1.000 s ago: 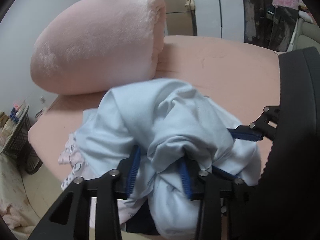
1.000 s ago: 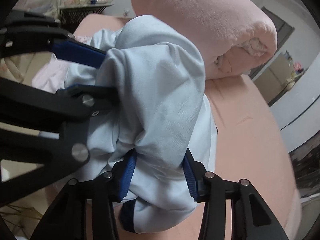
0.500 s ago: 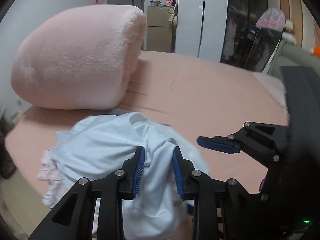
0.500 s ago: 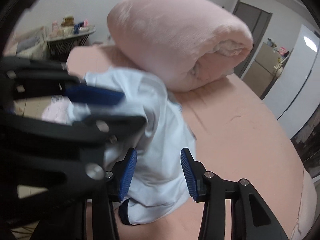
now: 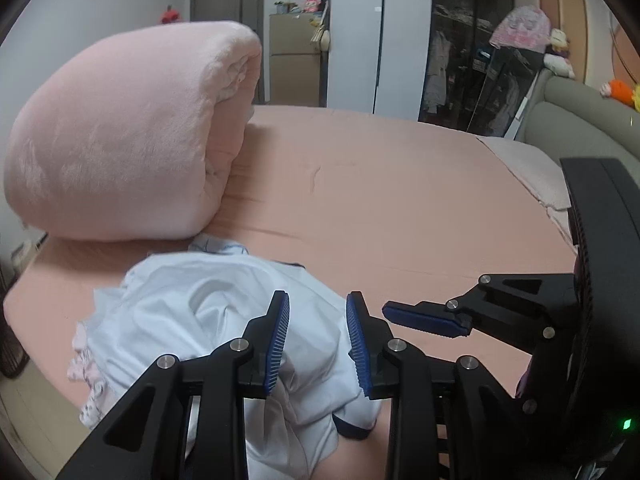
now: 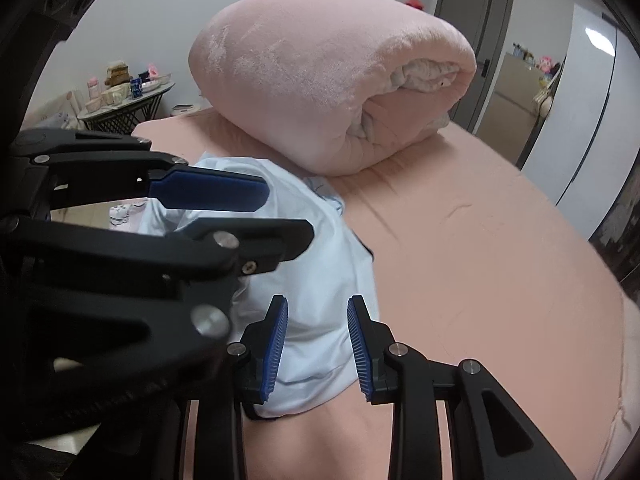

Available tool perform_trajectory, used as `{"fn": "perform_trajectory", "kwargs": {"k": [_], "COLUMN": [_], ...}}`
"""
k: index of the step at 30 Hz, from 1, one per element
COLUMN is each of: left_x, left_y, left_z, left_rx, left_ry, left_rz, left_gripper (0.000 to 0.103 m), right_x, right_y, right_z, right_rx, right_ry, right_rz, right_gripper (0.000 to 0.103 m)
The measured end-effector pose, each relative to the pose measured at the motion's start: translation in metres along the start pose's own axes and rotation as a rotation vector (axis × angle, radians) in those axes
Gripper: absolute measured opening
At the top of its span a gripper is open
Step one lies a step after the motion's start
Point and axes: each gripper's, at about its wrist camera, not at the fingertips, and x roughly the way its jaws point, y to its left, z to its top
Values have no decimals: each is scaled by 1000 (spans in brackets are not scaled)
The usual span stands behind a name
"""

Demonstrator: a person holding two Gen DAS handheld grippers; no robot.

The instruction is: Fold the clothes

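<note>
Left wrist view: the left gripper (image 5: 318, 340) is seen above a crumpled pale blue garment (image 5: 208, 320), its jaws parted with a gap between the blue ribbed pads; cloth shows behind that gap, but nothing is seen pressed between the pads, so the jaws are read as open and empty. Just to the right, the right gripper (image 5: 424, 320) is seen from the side, pointing toward the garment. In the right wrist view, the right gripper (image 6: 317, 350) is likewise seen with its jaws apart, having just been closing, and the garment (image 6: 320, 280) lies below and beyond them, not clamped. The left gripper (image 6: 224, 208) crosses that view from the left, over the heap of cloth. The garment is bunched on the near corner of a bed (image 5: 400, 208) covered in a pink sheet, with a small patterned pale piece of fabric (image 5: 86, 364) at its left edge. Behind the garment, touching or nearly touching it, a large rolled pink blanket (image 5: 120, 140) is set on the bed. A dark wardrobe (image 5: 468, 48) is seen beyond the bed.
</note>
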Motion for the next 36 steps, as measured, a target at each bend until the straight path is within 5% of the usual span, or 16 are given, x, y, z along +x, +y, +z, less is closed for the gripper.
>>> {"fn": "perform_trajectory", "kwargs": {"k": [3, 5, 7, 11, 16, 18, 23, 36], "left_x": [-5, -10, -14, -14, 5, 12, 32, 73], "left_y": [13, 25, 36, 59, 89, 97, 104, 126], "left_z": [-1, -3, -5, -9, -20, -24, -32, -38], "left_rx": [-44, -82, -111, -189, -320, -362, -401, -428], "left_ry": [2, -6, -21, -3, 100, 129, 182, 315], "left_rz": [27, 58, 81, 130, 103, 88, 54, -39], "left_gripper": [34, 68, 83, 83, 83, 83, 83, 88], "right_x": [0, 4, 11, 25, 42, 46, 47, 72], "right_y": [-6, -13, -23, -42, -50, -50, -42, 6], "right_z": [-1, 1, 1, 0, -4, -5, -6, 11], "right_rx": [85, 160, 231, 368, 453, 463, 452, 272], "right_ry": [3, 13, 32, 73, 123, 133, 127, 93], "right_rz": [25, 57, 97, 177, 245, 256, 281, 306], "right_gripper": [31, 31, 31, 31, 34, 46, 68, 70]}}
